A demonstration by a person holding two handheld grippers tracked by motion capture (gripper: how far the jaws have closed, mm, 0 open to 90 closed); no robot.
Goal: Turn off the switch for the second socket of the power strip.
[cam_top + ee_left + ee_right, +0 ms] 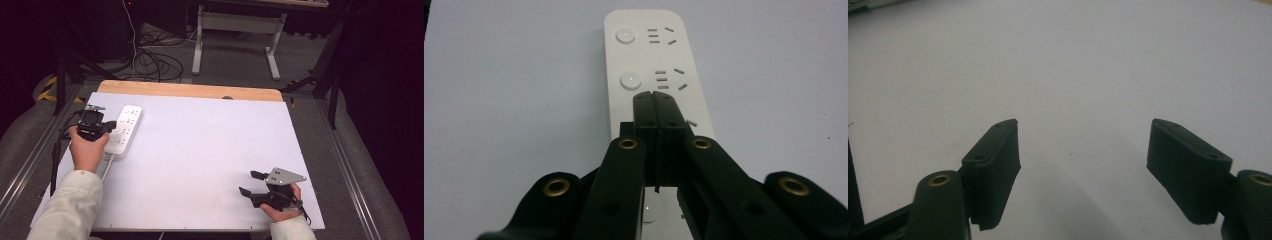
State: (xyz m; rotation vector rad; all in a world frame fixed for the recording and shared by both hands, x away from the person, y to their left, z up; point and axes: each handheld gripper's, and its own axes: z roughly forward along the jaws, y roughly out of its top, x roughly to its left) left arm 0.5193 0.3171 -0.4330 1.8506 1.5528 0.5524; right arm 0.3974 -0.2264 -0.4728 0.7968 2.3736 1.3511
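Observation:
A white power strip lies at the table's left, its cord running toward the near edge. In the left gripper view the strip shows round buttons and socket slots. My left gripper hovers over the strip's middle, its jaws pressed together with nothing between them; its tip sits just below the second round button. My right gripper rests low at the table's near right, jaws spread wide over bare white surface.
The white table sheet covers most of the wooden top. Beyond the far edge stand a desk frame and loose cables on the floor. Metal rails run along both sides.

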